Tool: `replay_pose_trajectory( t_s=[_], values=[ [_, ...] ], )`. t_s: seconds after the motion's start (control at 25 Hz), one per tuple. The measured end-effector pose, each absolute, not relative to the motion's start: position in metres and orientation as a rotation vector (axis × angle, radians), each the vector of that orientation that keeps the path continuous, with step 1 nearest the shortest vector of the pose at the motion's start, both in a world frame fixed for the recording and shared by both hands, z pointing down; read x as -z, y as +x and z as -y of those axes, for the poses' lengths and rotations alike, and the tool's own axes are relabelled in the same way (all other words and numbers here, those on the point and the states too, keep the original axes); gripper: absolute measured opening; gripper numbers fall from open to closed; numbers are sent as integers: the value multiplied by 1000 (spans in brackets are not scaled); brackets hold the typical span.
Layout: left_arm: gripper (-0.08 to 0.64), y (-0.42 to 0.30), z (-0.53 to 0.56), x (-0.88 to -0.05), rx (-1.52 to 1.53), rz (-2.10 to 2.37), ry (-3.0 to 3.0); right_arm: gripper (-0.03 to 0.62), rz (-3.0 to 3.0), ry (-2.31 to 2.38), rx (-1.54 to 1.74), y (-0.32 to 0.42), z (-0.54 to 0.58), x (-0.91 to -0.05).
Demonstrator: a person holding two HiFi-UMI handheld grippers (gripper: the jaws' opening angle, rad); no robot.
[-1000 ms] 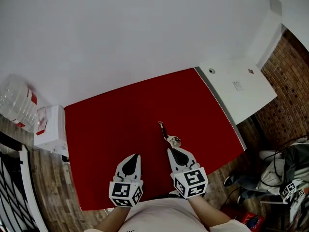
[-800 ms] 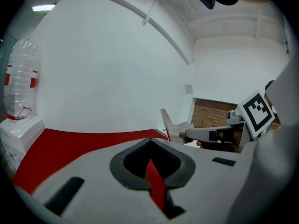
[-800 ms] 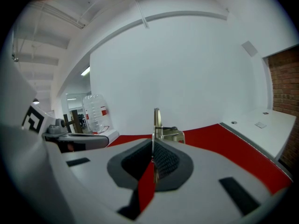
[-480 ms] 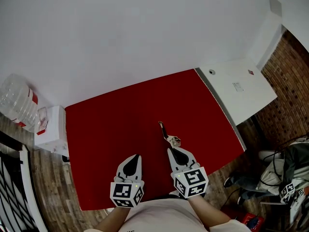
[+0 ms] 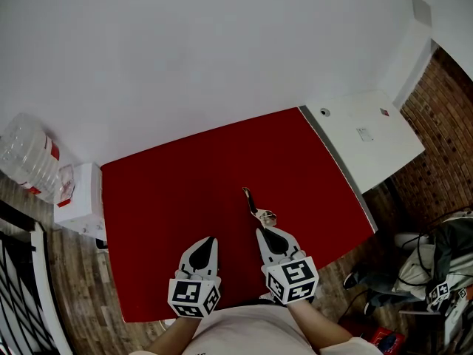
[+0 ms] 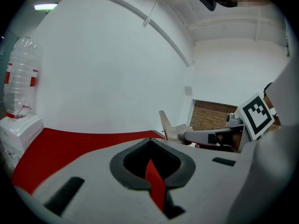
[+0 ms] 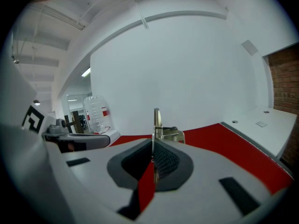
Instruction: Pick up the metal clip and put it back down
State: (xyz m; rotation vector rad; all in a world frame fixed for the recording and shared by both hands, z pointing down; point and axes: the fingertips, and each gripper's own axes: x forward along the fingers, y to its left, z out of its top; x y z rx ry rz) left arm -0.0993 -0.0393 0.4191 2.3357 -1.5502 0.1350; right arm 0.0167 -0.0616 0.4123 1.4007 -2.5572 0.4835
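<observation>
Right hand-held gripper [image 5: 263,230]: clamped on metal clip [image 5: 253,202], clip's thin end poking out past the tips.
Left hand-held gripper [image 5: 208,240]: closed, empty.
Clip place: over red desk [image 5: 162,191], mid near edge.

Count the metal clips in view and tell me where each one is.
1. The metal clip sticks out ahead of the right gripper, whose shut jaws pinch it, over the near middle of the red mat. No other clip shows.

No words or numbers clear enough to read. Red label on water bottle [image 5: 28,155]: too small. Small stickers on white counter [image 5: 347,120]: too small. Black-and-white square marks on cubes of left gripper [image 5: 209,239] and right gripper [image 5: 260,231]: no letters.
</observation>
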Motion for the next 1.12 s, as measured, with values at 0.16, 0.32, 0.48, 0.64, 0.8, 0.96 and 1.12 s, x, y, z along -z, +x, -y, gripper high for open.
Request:
replay_pose_trajectory(
  t_s=[0.16, 0.32, 0.48, 0.64, 0.8, 0.96, 1.12],
  values=[
    [3, -100, 40, -421, -132, 1550, 2329, 8, 2560, 1402, -485, 16, 61, -412],
    [3, -103, 40, -422, -134, 1556, 2323, 8, 2560, 1400, -491, 15, 62, -412],
    [3, -102, 40, -423, -134, 1553, 2323, 8, 2564, 1398, -489, 15, 62, -410],
    [3, -103, 42, -424, -130, 1553, 2322, 8, 2562, 1389, -491, 13, 64, -412],
    [3, -103, 43, -424, -131, 1562, 2325, 8, 2562, 1380, -495, 12, 66, -413],
    [3, -105, 45, -426, -141, 1561, 2319, 8, 2554, 1370, -509, 10, 68, -418],
    [3, -104, 47, -430, -149, 1548, 2319, 8, 2549, 1361, -549, 10, 72, -423]
  ],
)
